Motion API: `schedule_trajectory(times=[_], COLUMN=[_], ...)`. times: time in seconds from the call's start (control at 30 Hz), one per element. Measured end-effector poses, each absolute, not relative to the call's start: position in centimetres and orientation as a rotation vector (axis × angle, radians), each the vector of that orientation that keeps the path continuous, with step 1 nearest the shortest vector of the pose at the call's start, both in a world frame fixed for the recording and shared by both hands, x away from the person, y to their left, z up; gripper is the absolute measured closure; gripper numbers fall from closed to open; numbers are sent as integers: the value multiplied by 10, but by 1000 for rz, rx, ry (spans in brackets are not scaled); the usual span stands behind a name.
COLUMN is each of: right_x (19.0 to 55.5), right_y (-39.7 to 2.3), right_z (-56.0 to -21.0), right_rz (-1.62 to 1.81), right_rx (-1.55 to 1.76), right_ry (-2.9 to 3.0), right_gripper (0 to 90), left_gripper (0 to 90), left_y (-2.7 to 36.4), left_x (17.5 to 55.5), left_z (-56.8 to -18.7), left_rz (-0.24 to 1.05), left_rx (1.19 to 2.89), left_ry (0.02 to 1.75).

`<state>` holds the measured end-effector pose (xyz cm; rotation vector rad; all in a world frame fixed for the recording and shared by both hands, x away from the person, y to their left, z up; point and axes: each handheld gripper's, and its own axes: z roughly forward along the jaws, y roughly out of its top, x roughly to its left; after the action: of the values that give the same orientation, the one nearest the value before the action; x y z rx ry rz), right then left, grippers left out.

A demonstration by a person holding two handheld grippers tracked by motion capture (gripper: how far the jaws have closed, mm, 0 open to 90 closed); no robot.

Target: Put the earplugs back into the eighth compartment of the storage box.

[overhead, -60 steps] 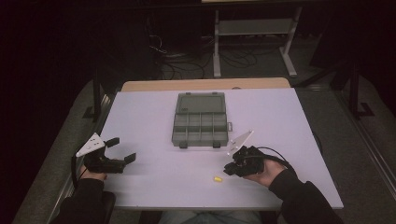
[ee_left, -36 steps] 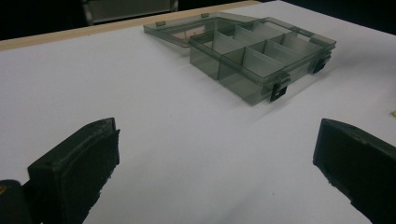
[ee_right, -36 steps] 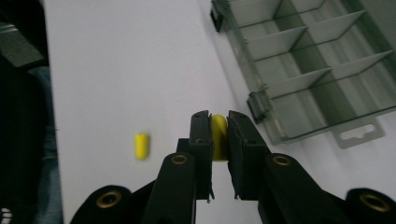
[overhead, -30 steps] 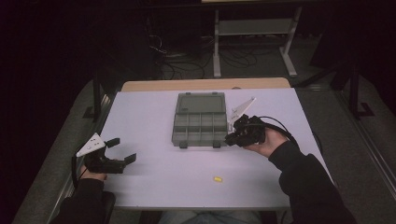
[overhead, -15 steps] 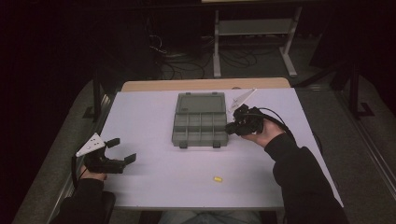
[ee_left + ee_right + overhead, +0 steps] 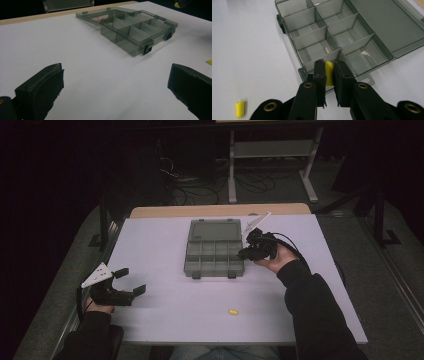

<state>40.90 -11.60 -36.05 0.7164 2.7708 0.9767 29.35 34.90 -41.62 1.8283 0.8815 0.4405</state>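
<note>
Left gripper (image 6: 131, 281): It is resting low near the person's edge of the white table (image 6: 150, 245), with its jaws standing wide apart and nothing between them. It looks like it is waiting so the other hand can work.

Box: The grey see-through box (image 6: 214, 251) is sitting far out in front of the left gripper and a bit to its right. Its lid (image 6: 387, 27) is lying flat and open behind it, so the little rooms inside are easy to reach from above.

Loose yellow piece (image 6: 232, 311): It is lying alone on the table, off to the right of the left gripper and well apart from the box. It is probably waiting for its turn.

Right gripper (image 6: 330, 75): It is squeezing a small yellow piece (image 6: 329, 73) between its two black pads. It is hanging just over the box's near edge, with the little rooms right ahead of its tips.

Small pale thing (image 6: 327, 49): It is sitting in one of the little rooms just ahead of the right gripper's tips. What it is cannot be told.

Why held so: The piece is being pinched tight so it does not fall before it is over a room.

Next move: The right gripper likely needs to go a bit more forward, then let go.
</note>
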Motion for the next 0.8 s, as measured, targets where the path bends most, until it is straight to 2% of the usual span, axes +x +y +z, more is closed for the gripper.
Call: schedule_trajectory(times=[0.67,0.8], right_x=[427,429], right_y=[-97,-95], right_z=[-393,-396], right_rz=[906,910], right_rx=[750,770], right_ry=[2844,2830], right_gripper=[784,700], left_gripper=[0,0], left_y=[349,349], left_x=[294,294], left_z=[-416,-416], left_rz=[435,434], left_rx=[1830,1832], left_ry=[876,875])
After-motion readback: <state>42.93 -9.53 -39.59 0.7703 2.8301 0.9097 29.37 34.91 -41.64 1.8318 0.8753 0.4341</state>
